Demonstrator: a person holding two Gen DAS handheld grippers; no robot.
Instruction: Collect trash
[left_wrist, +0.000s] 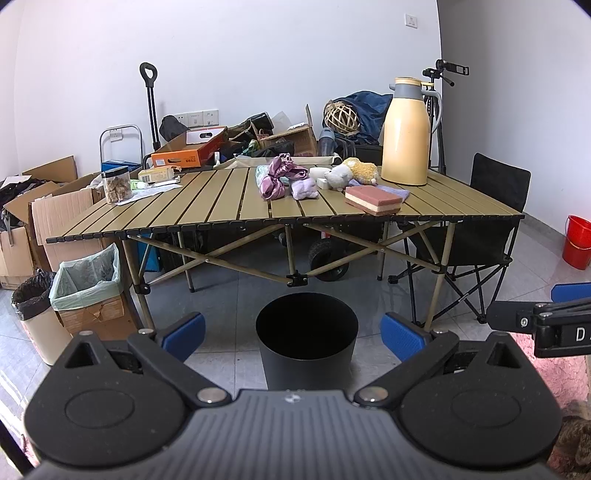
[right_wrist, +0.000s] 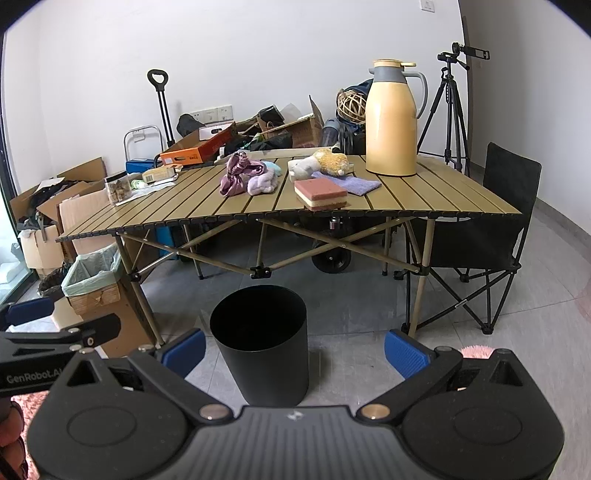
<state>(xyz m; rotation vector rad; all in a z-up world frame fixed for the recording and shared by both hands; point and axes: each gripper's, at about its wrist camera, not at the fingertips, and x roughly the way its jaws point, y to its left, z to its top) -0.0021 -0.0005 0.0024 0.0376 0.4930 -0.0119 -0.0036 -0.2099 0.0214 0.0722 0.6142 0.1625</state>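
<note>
A black round bin (left_wrist: 280, 365) (right_wrist: 262, 362) stands open on the tiled floor in front of the slatted folding table (left_wrist: 207, 199) (right_wrist: 184, 206). On the table lie a purple satin cloth (left_wrist: 277, 177) (right_wrist: 236, 177), a lilac cloth (left_wrist: 304, 188), plush toys (left_wrist: 351, 173), a pink and cream sponge (left_wrist: 373, 199) (right_wrist: 320, 194), and a small carton with papers (left_wrist: 162, 175) at the far left. My left gripper (left_wrist: 293, 336) hangs open above the bin, empty. Just right of the bin, my right gripper (right_wrist: 294, 351) is open and holds nothing.
A tall yellow thermos (left_wrist: 404, 133) (right_wrist: 390, 122) and a clear jar (left_wrist: 117, 184) stand on the table. Left of it are a bag-lined cardboard box (left_wrist: 88, 280), a cream bin (left_wrist: 33, 314) and stacked boxes. A black folding chair (left_wrist: 491, 221), red bucket (left_wrist: 578, 236) and tripod (right_wrist: 450, 103) are right.
</note>
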